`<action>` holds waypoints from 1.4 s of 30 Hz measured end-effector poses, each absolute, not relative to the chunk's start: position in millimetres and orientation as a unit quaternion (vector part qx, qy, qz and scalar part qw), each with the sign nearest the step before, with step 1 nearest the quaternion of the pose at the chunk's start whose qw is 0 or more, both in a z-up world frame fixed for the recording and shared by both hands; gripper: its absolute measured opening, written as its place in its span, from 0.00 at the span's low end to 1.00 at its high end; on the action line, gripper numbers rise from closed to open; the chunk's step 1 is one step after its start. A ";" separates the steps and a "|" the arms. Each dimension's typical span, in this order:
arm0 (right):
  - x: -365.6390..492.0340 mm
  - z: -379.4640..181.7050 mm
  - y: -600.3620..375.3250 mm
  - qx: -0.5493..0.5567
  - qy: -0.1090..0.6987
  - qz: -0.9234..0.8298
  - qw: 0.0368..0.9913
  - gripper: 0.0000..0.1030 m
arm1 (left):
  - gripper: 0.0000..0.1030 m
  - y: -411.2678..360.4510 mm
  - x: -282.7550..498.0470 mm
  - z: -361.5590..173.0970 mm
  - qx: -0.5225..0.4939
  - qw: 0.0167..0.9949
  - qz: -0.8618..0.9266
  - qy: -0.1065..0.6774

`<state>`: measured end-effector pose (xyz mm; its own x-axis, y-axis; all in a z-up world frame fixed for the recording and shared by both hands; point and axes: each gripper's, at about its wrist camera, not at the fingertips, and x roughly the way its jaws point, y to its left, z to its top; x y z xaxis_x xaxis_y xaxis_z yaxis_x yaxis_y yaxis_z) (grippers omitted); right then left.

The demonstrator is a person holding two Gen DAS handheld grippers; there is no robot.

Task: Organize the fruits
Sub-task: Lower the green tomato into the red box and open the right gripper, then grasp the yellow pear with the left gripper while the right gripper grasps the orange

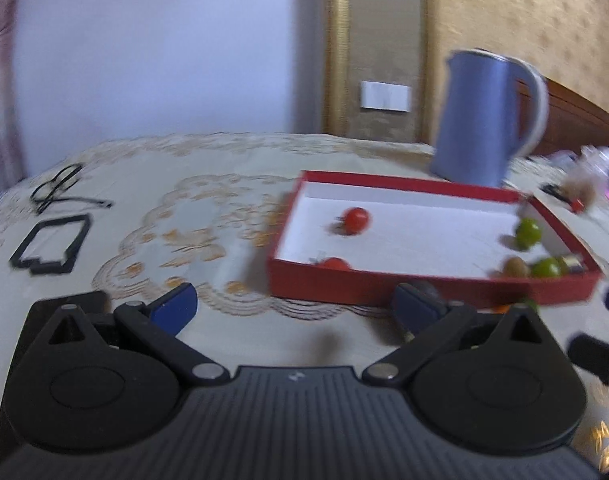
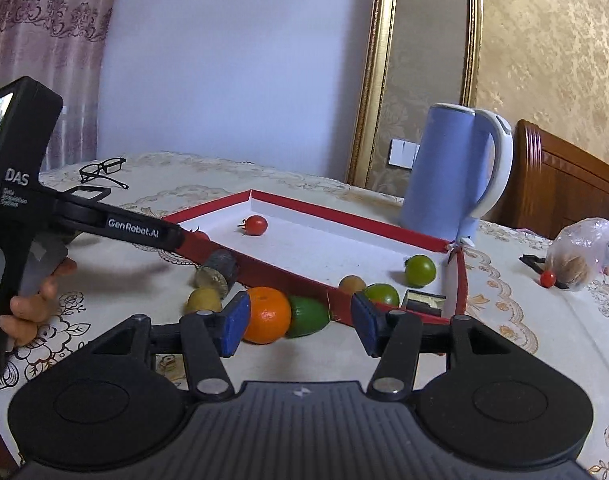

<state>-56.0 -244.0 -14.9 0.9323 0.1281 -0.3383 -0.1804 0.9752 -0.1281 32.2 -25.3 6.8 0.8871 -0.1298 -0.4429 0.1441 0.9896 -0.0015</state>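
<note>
Progress: by the look of it, partly done. The shallow red cardboard tray with a white floor [image 2: 384,226] already holds several fruits, and others lie outside it on the embroidered cream tablecloth [image 2: 524,332].
In the tray: a small red cherry tomato [image 2: 255,225] near the far corner, a second red one [image 1: 335,263] tucked against the near wall, a round green fruit [image 2: 419,270], a brownish round fruit [image 2: 351,283], another green fruit [image 2: 381,294] and a small dark box [image 2: 424,302] in the near right corner.
Still outside: a glossy round orange [image 2: 266,314] touching a green fruit [image 2: 307,316] just beside the tray's near wall, a yellowish round fruit [image 2: 203,300] and a dark cylindrical piece [image 2: 218,271] lying on its side.
Off to the right: a lone cherry tomato [image 2: 547,278] beside a clear plastic bag [image 2: 584,252], well apart from the tray.
Right gripper [image 2: 298,326]: jaws spread wide and empty, the orange and green fruit just ahead between its blue pads.
Left gripper [image 1: 292,308]: jaws wide, nothing held, low over the cloth before the tray; its view is blurred.
Fruit look: smooth, small, round, likely to roll.
Other things: a blue electric kettle [image 2: 452,172] behind the tray, black glasses [image 2: 102,169] at far left.
</note>
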 end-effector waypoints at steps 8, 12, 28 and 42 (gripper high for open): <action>-57.9 -16.5 -257.7 -0.055 0.169 0.068 0.982 0.54 | 1.00 -55.1 0.3 3.4 0.113 0.964 -0.138 0.195; -58.1 -17.8 -261.8 -0.049 0.169 0.063 0.982 0.54 | 0.91 -71.2 -5.3 -0.6 0.140 0.958 -0.159 0.194; -57.1 -25.2 -271.9 -0.029 0.174 0.055 0.983 0.54 | 0.40 -82.5 15.9 -8.8 0.091 0.927 -0.226 0.285; -58.5 -25.3 -260.7 -0.046 0.179 0.084 0.979 0.54 | 0.25 -55.9 5.3 6.5 0.066 0.955 -0.175 0.228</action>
